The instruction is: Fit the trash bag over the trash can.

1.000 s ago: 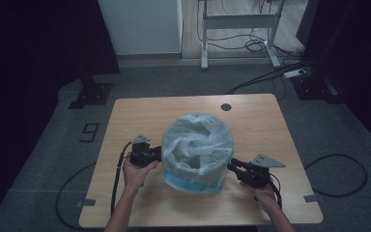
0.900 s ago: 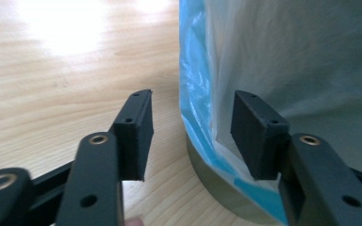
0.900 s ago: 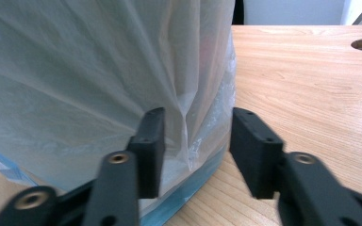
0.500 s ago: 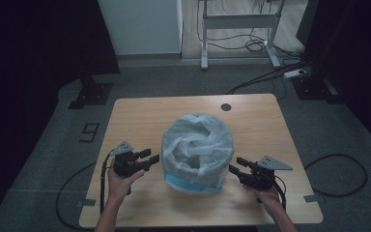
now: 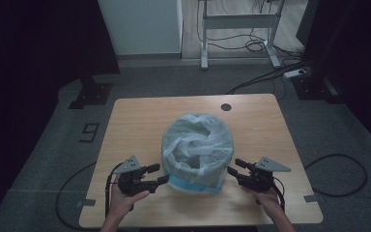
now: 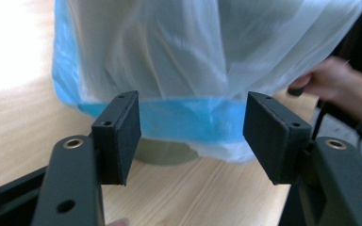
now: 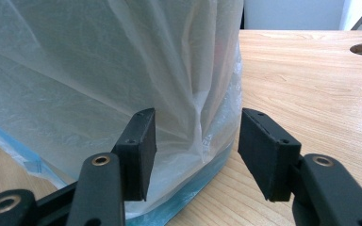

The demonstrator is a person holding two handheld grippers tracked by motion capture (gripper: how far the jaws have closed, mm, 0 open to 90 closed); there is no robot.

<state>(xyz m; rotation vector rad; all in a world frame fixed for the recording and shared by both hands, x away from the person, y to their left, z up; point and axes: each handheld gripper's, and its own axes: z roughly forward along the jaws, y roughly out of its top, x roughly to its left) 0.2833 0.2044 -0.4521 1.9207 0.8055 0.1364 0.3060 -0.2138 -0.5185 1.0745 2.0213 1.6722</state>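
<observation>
Two hand-held grippers flank a bin [image 5: 198,152] lined with a pale plastic bag [image 5: 199,145] that stands near the front middle of the wooden desk [image 5: 140,121]. The left hand-held gripper [image 5: 158,174] sits just beside the bin's left side, its jaws having just been opening, parted and empty. The right hand-held gripper [image 5: 235,167], close at the bin's right side, also has parted jaws gripping nothing, the bag film just beyond them.

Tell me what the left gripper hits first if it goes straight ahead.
Most likely the bag draped over the bin. The left gripper, jaws just opening with nothing between them, points at the bag's lower blue edge; depth is hard to judge.
</observation>
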